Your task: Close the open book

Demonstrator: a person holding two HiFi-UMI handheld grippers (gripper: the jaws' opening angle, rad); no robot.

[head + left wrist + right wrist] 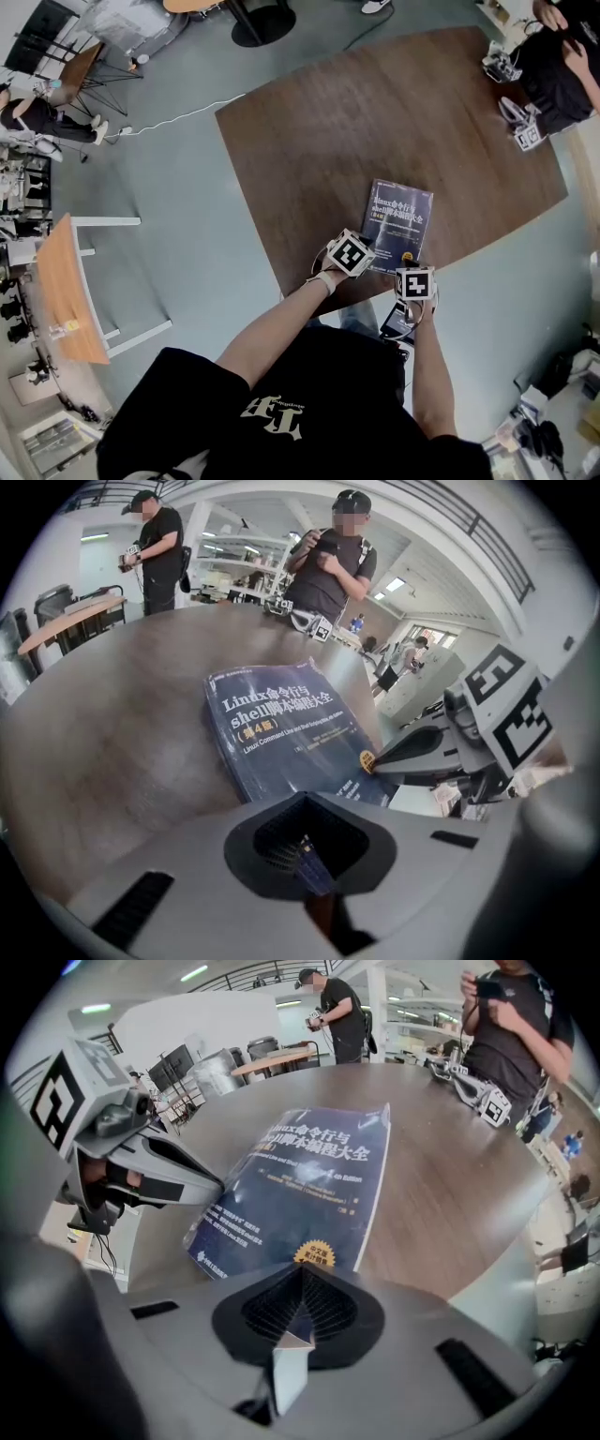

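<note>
open workshop, dark wood table (375, 122). book (399, 225) lies shut, cover up, by table's 6 o'clock edge. left gripper (211, 1185) at book's 7 o'clock, right gripper (380, 759) at 5 o'clock; both jaw pairs pressed together, empty. thick paperback: probably hefty, floppy, glossy-slick; take by fore-edge.

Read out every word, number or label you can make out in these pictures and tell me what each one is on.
"Linux命令行与shell脚本编程大全": title on the book cover.
"(第4版)": under the title.
"Linux Command Line": start of the English subtitle; the rest blurs.
The gold seal and small print lower on the cover: too small to read.
Print on the person's shirt: unreadable.
</note>
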